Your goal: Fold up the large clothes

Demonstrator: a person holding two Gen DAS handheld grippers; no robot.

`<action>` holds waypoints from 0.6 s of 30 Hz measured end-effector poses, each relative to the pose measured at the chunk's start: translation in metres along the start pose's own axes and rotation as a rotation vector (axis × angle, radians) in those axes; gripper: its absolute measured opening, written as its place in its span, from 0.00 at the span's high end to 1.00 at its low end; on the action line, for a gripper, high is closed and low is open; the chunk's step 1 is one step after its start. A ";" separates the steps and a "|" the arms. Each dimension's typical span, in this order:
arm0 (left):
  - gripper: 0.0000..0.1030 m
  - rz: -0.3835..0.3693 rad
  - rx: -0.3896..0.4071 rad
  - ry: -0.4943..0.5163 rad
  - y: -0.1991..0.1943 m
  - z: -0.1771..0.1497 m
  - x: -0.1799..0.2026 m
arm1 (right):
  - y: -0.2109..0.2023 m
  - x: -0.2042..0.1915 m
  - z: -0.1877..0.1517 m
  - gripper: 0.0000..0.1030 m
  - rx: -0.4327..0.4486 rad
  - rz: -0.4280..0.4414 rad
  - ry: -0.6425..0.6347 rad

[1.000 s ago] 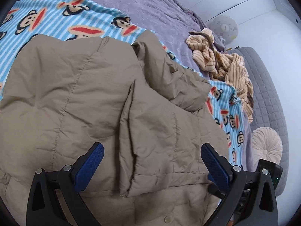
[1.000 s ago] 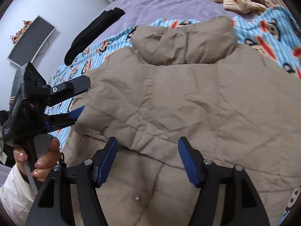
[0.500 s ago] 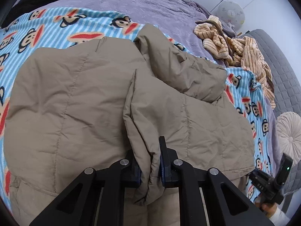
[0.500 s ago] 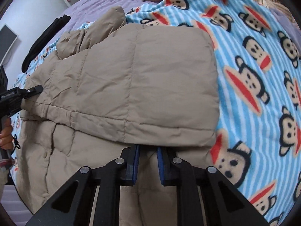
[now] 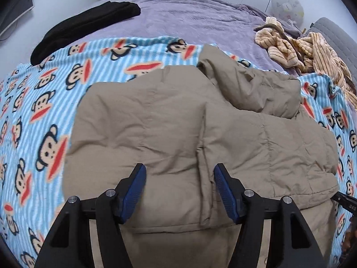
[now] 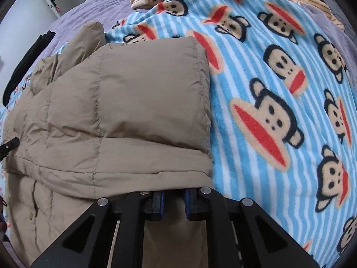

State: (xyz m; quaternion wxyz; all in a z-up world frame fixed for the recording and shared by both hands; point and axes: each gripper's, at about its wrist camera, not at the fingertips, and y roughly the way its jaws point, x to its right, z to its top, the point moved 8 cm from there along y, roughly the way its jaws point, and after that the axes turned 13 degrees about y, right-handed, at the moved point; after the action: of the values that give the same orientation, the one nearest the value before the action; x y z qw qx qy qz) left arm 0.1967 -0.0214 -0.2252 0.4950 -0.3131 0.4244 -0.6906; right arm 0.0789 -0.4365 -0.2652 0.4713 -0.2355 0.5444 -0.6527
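My left gripper (image 5: 179,189) gapes wide over the tan quilted puffer jacket (image 5: 200,134); my right gripper (image 6: 174,202), nearly closed, seemingly pinches its folded hem dead ahead.

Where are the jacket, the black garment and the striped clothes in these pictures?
jacket (image 5: 138,120): left wrist view, on the folded quilted panel.
black garment (image 5: 89,24): left wrist view, on its middle, lying on the purple cover.
striped clothes (image 5: 301,49): left wrist view, on the crumpled heap at far right.
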 end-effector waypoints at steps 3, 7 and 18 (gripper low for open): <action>0.37 -0.018 0.025 -0.027 -0.013 0.003 -0.015 | -0.022 0.005 -0.019 0.49 -0.046 0.032 0.015; 0.42 -0.064 0.065 -0.004 -0.019 0.020 -0.006 | -0.060 0.010 -0.031 0.40 0.042 0.045 0.020; 0.51 -0.108 -0.009 0.082 0.044 0.023 0.053 | -0.020 -0.021 0.047 0.94 -0.027 0.347 0.253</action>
State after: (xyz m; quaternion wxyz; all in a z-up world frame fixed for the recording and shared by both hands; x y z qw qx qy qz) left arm 0.2182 -0.0845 -0.2536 0.4377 -0.3089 0.4299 -0.7267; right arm 0.1195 -0.4415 -0.2285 0.5014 -0.0610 0.6403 -0.5787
